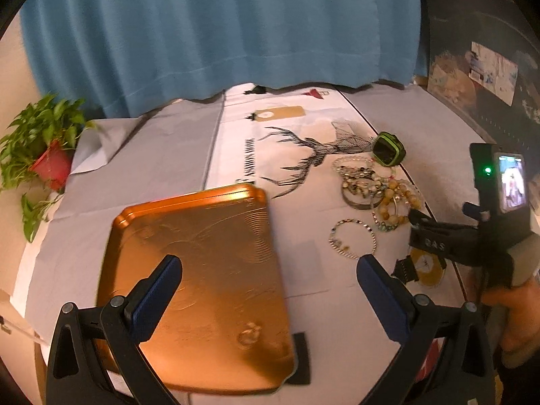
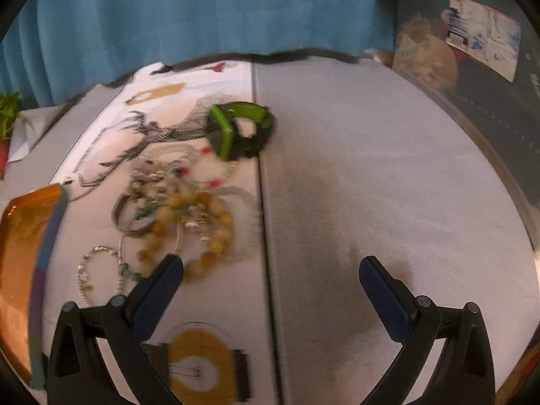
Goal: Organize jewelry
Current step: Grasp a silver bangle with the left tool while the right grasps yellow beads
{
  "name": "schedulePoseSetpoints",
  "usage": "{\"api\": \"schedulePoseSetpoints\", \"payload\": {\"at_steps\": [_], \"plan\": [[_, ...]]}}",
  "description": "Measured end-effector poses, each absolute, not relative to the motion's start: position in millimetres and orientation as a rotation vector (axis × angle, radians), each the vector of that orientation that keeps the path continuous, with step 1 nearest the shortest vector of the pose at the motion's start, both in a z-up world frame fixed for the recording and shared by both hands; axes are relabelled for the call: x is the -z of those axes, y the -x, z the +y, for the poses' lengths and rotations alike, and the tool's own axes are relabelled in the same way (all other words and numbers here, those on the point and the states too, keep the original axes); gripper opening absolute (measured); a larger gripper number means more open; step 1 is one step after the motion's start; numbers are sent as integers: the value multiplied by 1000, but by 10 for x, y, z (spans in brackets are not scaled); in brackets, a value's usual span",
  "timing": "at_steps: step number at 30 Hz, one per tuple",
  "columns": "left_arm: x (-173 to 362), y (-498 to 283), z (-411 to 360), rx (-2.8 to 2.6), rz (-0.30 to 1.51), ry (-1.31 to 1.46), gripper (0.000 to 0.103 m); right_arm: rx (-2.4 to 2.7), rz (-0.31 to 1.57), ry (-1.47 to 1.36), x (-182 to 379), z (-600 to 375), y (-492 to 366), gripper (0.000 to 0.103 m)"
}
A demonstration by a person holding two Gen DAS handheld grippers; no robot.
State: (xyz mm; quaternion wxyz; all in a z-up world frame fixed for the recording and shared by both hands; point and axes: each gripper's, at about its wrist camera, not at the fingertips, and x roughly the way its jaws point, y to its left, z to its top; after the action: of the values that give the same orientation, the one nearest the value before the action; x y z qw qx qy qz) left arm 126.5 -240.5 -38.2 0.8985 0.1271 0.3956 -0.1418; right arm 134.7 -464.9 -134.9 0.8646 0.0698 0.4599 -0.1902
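A shut orange tin box (image 1: 199, 280) lies on the table under my open left gripper (image 1: 270, 280), whose left finger hangs over its lid. To the right lies a heap of bead bracelets and bangles (image 1: 378, 185), a thin chain bracelet (image 1: 352, 239) and a green-cased watch (image 1: 388, 148). My right gripper (image 1: 418, 217) points at the heap from the right. In the right wrist view the right gripper (image 2: 270, 283) stands open and empty, its left finger just short of the yellow bead bracelets (image 2: 192, 222). The green watch (image 2: 241, 128) sits beyond. The tin's edge (image 2: 23, 236) shows at far left.
A white cloth with a deer drawing (image 1: 303, 155) covers the table's middle; grey cloth (image 2: 388, 185) covers the right half. A potted plant in a red pot (image 1: 44, 148) stands at the left. A blue curtain (image 1: 219, 33) hangs behind. A hand (image 1: 516, 307) holds the right gripper.
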Motion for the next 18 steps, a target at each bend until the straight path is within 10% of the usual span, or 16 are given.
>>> {"api": "schedulePoseSetpoints", "payload": {"at_steps": [18], "plan": [[569,-1449,-2849,333,861,-293,103,278,948,-239,1345,-4794,-1349,103]]}}
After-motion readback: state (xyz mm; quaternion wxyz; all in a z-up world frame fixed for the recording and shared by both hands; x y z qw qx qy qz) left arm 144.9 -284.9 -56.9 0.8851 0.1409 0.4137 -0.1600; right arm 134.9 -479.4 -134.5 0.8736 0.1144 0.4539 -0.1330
